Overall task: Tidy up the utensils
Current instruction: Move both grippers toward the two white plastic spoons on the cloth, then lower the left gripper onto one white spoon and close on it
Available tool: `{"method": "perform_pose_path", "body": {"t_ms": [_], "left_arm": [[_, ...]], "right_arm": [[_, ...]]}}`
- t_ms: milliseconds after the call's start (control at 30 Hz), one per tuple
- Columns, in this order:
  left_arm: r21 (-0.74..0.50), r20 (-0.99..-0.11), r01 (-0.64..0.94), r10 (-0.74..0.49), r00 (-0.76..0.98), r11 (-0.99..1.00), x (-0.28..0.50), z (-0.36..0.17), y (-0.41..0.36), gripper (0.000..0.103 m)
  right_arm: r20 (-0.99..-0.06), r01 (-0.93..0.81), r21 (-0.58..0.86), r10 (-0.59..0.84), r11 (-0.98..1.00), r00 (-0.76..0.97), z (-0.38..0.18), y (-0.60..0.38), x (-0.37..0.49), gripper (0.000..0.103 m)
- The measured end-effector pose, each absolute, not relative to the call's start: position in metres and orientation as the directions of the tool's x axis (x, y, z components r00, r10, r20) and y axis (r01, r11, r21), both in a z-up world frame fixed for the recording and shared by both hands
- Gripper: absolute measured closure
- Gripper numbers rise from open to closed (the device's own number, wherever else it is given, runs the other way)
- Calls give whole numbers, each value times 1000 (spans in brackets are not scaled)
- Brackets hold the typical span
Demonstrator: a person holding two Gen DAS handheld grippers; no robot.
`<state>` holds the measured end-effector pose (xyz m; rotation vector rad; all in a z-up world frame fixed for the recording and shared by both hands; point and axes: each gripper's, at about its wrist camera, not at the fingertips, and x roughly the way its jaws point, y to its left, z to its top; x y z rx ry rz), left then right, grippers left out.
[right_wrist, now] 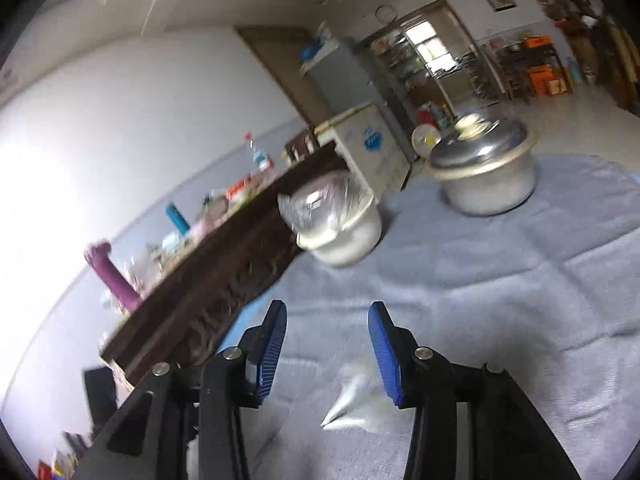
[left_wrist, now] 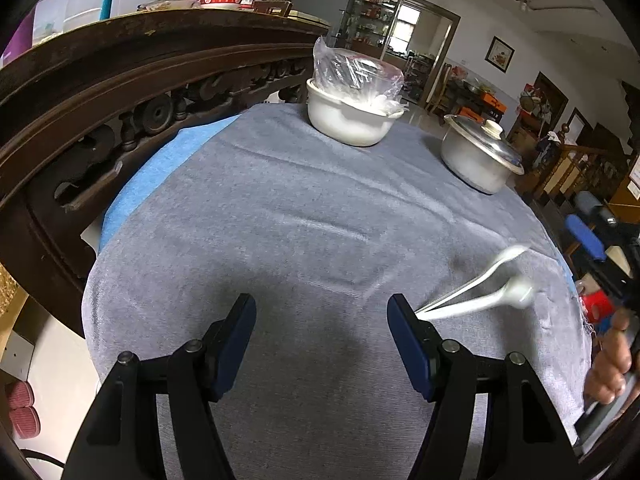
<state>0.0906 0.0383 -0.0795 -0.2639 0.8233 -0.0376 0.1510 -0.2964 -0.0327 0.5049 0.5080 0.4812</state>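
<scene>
Two white spoons lie on the grey cloth, their handles meeting in a V beside the outer side of my left gripper's right finger. My left gripper hangs open over bare cloth, holding nothing. My right gripper shows at the far right edge above the spoons, with a hand below it. In the right wrist view my right gripper is open, and the blurred spoons lie on the cloth below its jaws, apart from the pads.
A white bowl with a clear plastic bag in it stands at the cloth's far side. A lidded metal pot stands to its right. A dark carved wooden sideboard with bottles and dishes borders the left. The table drops off at the right.
</scene>
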Motion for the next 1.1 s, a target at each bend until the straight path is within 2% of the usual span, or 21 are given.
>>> {"method": "perform_pose_path", "body": {"t_ms": [200, 400, 567, 833, 1100], "left_arm": [[-232, -724, -71, -123, 679, 970, 96, -82, 35, 34], [-153, -707, -3, -108, 699, 988, 114, -73, 14, 34], [-74, -710, 124, -140, 690, 990, 137, -74, -16, 34], [-6, -761, 378, -249, 599, 926, 168, -89, -72, 34], [59, -807, 563, -292, 513, 825, 178, -104, -120, 34]], "right_arm": [[-368, -209, 571, 475, 794, 799, -53, -328, 136, 57], [-409, -121, 638, 468, 760, 784, -87, -345, 133, 56], [-373, -106, 713, 503, 693, 779, -109, -357, 130, 56], [-313, -116, 789, 558, 603, 769, -126, -367, 131, 56], [-344, -94, 773, 539, 627, 769, -133, -368, 135, 56]]}}
